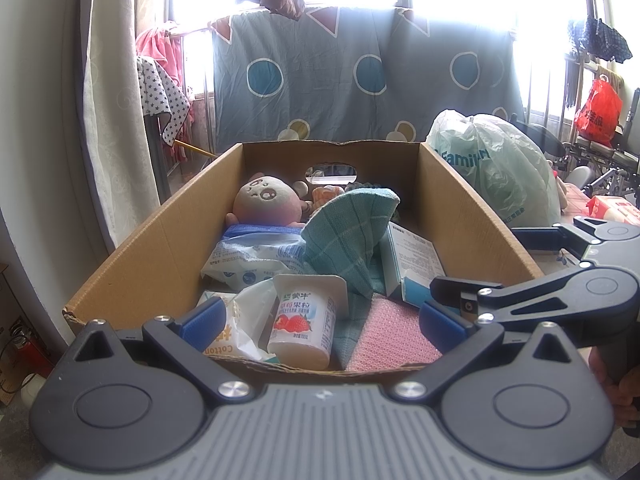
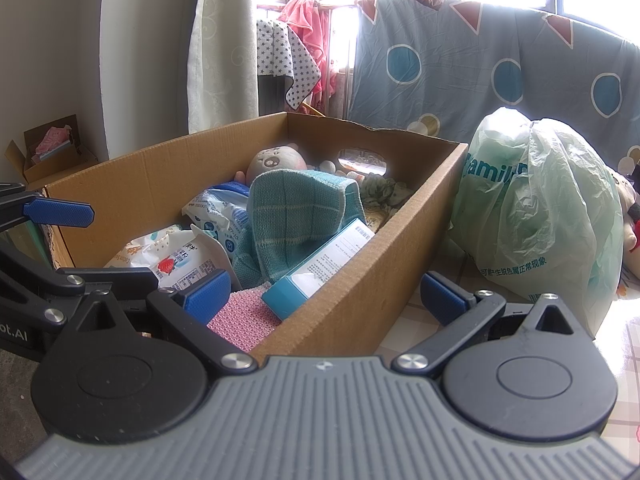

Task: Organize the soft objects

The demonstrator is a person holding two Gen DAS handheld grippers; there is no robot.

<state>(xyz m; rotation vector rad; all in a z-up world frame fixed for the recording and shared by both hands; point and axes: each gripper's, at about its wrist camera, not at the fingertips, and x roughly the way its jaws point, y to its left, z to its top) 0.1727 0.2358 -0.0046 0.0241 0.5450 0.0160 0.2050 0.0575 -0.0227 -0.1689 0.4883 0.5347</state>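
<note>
Teal checked woven cloth (image 1: 344,236) lies draped over items in the brown cardboard box (image 1: 160,236). Left hand-held gripper (image 1: 320,322) and right hand-held gripper (image 2: 326,294) both spread wide, holding nothing.

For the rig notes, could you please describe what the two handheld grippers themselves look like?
Both match: the left gripper and right gripper each have a grey ribbed body with a small star-like mark, black linkage arms with silver screws and round black pivots, and textured blue fingertip pads. White lettering ending "ot.AI" shows on the left one's side. No cables or sleeves are visible.
</note>
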